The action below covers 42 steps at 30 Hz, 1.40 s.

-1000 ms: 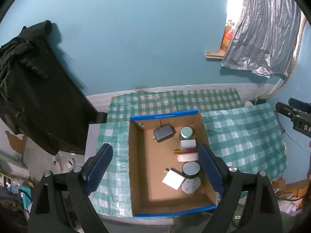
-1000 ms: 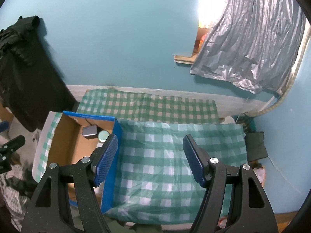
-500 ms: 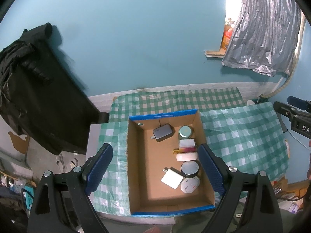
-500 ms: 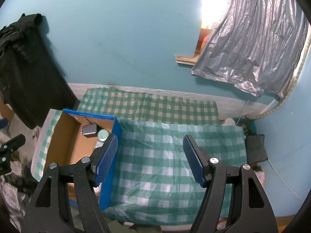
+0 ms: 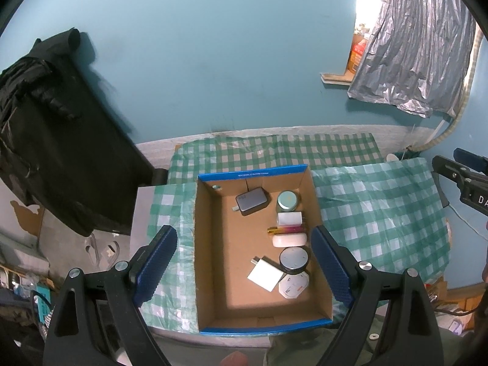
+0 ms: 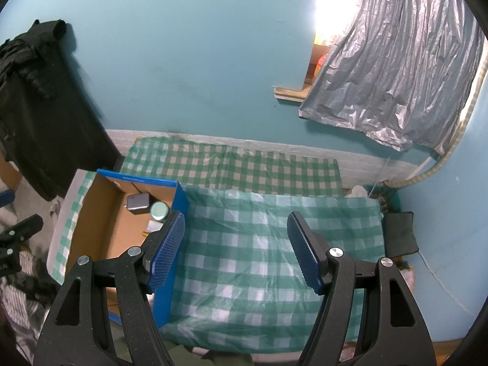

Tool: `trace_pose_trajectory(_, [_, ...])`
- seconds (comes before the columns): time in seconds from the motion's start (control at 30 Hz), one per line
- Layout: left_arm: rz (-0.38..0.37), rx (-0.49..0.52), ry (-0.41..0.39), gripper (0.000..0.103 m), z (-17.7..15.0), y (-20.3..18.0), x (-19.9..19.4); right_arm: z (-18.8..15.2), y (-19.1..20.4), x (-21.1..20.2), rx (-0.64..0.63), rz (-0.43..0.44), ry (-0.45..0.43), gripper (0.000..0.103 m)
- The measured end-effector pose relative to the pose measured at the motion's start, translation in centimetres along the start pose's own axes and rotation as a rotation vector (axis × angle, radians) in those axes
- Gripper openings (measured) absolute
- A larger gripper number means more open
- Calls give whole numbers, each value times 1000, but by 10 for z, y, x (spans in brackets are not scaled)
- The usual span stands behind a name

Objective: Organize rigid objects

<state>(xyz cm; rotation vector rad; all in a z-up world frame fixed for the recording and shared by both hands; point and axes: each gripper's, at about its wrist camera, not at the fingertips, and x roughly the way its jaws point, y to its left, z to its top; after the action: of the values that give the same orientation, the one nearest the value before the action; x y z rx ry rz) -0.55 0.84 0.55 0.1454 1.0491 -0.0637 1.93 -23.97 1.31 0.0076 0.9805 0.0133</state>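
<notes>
Seven or eight small rigid items already lie in the cardboard box (image 5: 213, 259), ranged along its right wall, and none remains on the checked cloth (image 6: 259, 259) that covers the worktop. Going left to right in the left wrist view, the left gripper (image 5: 244, 267) hangs above the box with its jaws spread wide and nothing between them; the left half of the box floor is bare. At the far end sit a dark grey charger (image 5: 252, 205) and, to its right, a round teal-lidded jar (image 5: 288, 201). Nearer come a white plug (image 5: 289, 219), a slim pink and gold tube (image 5: 286, 229), a pale oblong bar (image 5: 289, 239), a round black puck (image 5: 294, 258) with a white adapter (image 5: 264, 277) to its left, and a white hexagonal piece (image 5: 292, 286) nearest of all. Further right, the right gripper (image 6: 236, 251) hovers over the bare cloth beside the box's blue right wall, jaws likewise wide apart and empty.

By my judgement the gathering step is done, or nearly, and what is left is tidying within the box. The next move would call for the left gripper to descend on a single item without disturbing its close neighbours, as the puck, adapter and hexagonal piece touch or overlap.
</notes>
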Motion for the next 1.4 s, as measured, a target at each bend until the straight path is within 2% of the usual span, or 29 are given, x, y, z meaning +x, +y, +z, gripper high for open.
trace_pose_trajectory(1.4, [5, 25, 31, 91, -6, -1, 0, -3, -3, -4, -10, -7, 3, 69])
